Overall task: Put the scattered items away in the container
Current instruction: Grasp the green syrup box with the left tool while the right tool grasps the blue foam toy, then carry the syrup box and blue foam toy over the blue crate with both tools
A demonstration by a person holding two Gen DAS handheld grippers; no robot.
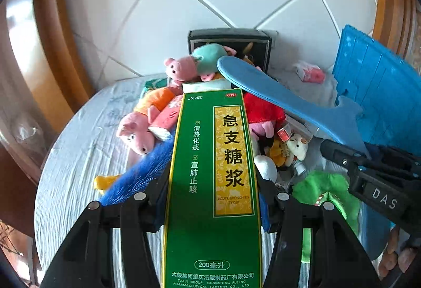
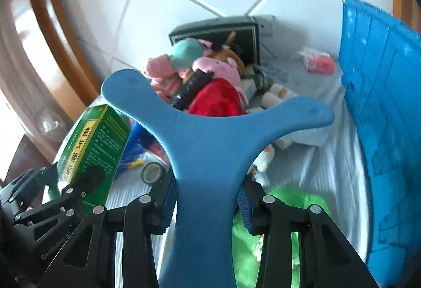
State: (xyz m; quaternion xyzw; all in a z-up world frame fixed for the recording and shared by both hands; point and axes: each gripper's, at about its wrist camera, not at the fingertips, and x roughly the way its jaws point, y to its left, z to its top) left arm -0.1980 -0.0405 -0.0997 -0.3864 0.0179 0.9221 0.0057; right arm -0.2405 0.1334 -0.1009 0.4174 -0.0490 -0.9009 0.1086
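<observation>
Two hand-held grippers raised over a cloth-covered table (image 1: 79, 135). The left gripper (image 1: 211, 198) is closed on a tall green syrup box (image 1: 213, 182), which is gripped by its long sides and held clear of the clutter. The right gripper (image 2: 206, 198) is clamped on the stem of a blue three-armed boomerang (image 2: 205, 146), also lifted. Below lie scattered plush pigs (image 1: 139, 130), a red cloth (image 2: 218, 98), a green cloth (image 2: 297, 198) and a roll of tape (image 2: 152, 172). The blue crate (image 2: 386, 114) is seen at the right edge, beside the pile.
</observation>
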